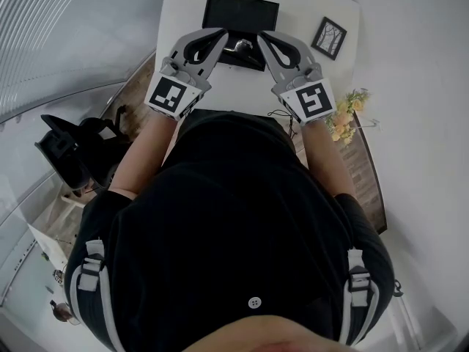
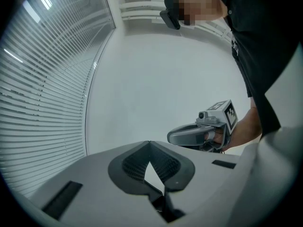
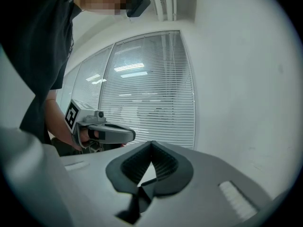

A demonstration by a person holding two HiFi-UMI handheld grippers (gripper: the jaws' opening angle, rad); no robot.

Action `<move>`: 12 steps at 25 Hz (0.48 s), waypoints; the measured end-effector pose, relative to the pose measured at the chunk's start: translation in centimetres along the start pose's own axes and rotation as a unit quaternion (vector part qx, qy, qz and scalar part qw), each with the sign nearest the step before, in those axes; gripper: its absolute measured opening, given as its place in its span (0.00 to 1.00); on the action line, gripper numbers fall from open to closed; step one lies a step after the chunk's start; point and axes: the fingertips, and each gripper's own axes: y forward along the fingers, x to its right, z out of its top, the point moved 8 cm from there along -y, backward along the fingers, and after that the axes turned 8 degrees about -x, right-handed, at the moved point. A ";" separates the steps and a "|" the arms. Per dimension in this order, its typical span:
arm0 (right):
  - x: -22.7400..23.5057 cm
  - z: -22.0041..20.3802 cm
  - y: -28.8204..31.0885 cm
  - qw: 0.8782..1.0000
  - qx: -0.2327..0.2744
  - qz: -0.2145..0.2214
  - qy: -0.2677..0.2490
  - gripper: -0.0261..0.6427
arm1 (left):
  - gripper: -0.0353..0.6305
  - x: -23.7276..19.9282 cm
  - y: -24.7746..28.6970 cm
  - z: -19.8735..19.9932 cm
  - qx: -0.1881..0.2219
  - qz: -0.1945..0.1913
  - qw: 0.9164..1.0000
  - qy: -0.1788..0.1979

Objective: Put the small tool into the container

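Note:
In the head view a black rectangular container [image 1: 242, 12] lies on the white table [image 1: 185, 20]. A small shiny metal tool [image 1: 242, 45] shows at its near part, between the two gripper tips. My left gripper [image 1: 219, 32] and right gripper [image 1: 263, 35] are held side by side above the container's near edge. In the left gripper view my left gripper [image 2: 149, 142] points at a bare wall, its jaws closed together on nothing, and the right gripper [image 2: 199, 135] shows beside it. The right gripper view shows my right gripper [image 3: 151, 142] shut and empty as well, with the left gripper [image 3: 106, 132] at its left.
A small framed picture [image 1: 329, 37] stands at the table's far right corner. A bunch of flowers [image 1: 346, 114] sits at the right, by my right forearm. A black chair [image 1: 73, 149] stands on the floor at the left. Window blinds [image 3: 142, 93] fill the wall on that side.

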 end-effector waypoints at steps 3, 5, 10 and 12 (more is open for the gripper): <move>0.1 -0.3 0.0 1.000 0.004 0.005 0.002 0.06 | 0.07 0.0 0.0 -0.1 -0.009 0.001 1.000 0.000; 0.1 -0.4 0.0 1.000 0.002 0.005 0.004 0.06 | 0.07 0.0 0.1 -0.2 0.012 0.000 1.000 -0.001; 0.1 -0.4 0.1 1.000 0.001 0.005 0.005 0.06 | 0.07 -0.2 0.1 -0.7 0.020 0.000 1.000 -0.006; 0.2 -0.3 0.2 1.000 0.002 0.005 0.005 0.06 | 0.07 -0.2 0.2 -0.5 0.018 -0.002 1.000 -0.005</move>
